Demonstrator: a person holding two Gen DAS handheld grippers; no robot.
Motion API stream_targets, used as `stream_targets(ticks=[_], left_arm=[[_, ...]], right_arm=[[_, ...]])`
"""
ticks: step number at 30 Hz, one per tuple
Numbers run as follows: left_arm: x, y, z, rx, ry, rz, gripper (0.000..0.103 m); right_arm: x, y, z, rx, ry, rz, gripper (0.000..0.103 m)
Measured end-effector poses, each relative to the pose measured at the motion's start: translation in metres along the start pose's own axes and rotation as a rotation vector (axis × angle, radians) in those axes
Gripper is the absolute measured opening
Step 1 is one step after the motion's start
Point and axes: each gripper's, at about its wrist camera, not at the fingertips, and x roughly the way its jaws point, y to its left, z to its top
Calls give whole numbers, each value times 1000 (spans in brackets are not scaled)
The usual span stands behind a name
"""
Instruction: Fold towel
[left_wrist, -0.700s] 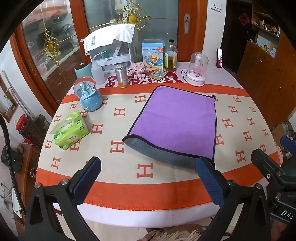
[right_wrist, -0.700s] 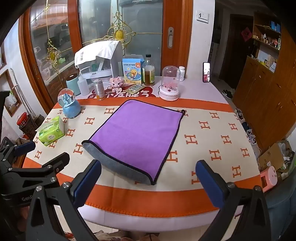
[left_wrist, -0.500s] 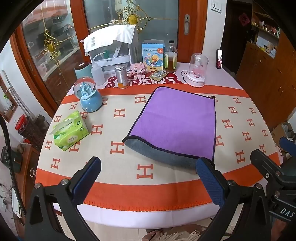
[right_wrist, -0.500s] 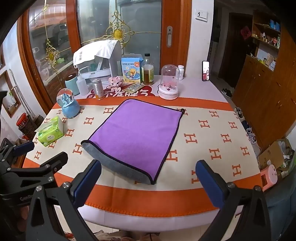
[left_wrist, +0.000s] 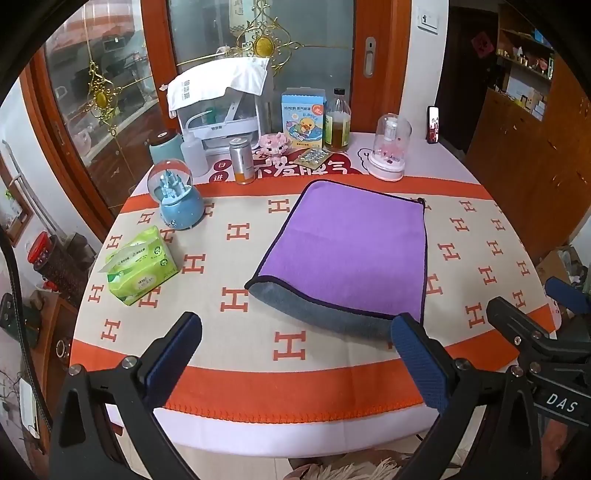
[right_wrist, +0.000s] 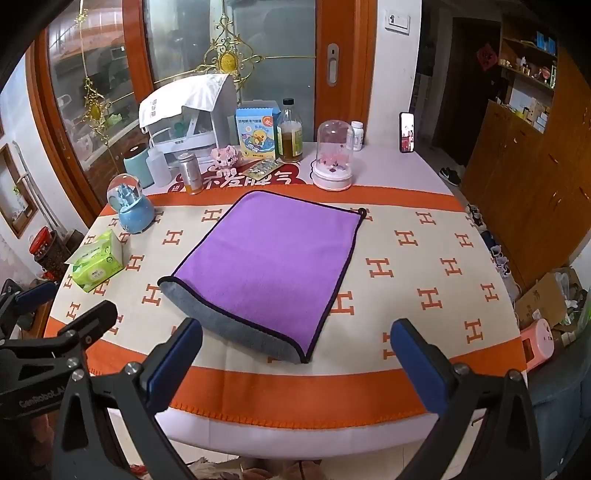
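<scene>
Along the far side of the counter (left_wrist: 236, 354) stands a crowded row: a white appliance draped with a white cloth (left_wrist: 218, 107), a teal cup (left_wrist: 165, 147), a white squeeze bottle (left_wrist: 194, 153), a metal can (left_wrist: 242, 160), a small pink toy (left_wrist: 275, 144), a blue duck-printed box (left_wrist: 303, 120), a glass bottle of yellowish liquid (left_wrist: 337, 123) and a blister pack of pills (left_wrist: 313, 158). To the right of them sits a clear dome on a white base (left_wrist: 389, 151), and a phone (left_wrist: 433, 124) is propped at the back edge. On my left side a blue snow globe (left_wrist: 177, 195) stands near a green pack of wet wipes (left_wrist: 138, 266); both are well apart from the towel.

The purple towel (left_wrist: 351, 247) lies in the middle of the counter on the orange H-patterned cloth, already doubled over, its grey underside curling out at the near fold. Nothing lies between me and that fold.

My left hand-held gripper (left_wrist: 295, 354) hangs over the near orange band with its blue pads spread wide, holding nothing; its right pad sits visually over the towel's near right corner, though I cannot tell whether it touches. My right hand-held gripper (right_wrist: 295, 354) is equally spread and empty, the grey fold just beyond its left pad.
</scene>
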Motion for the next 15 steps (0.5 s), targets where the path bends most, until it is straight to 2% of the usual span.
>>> stream_targets(ticks=[15], left_arm=[[-1, -1, -1, 24, 3, -39, 102]], right_arm=[[4, 1, -5, 22, 19, -4, 102]])
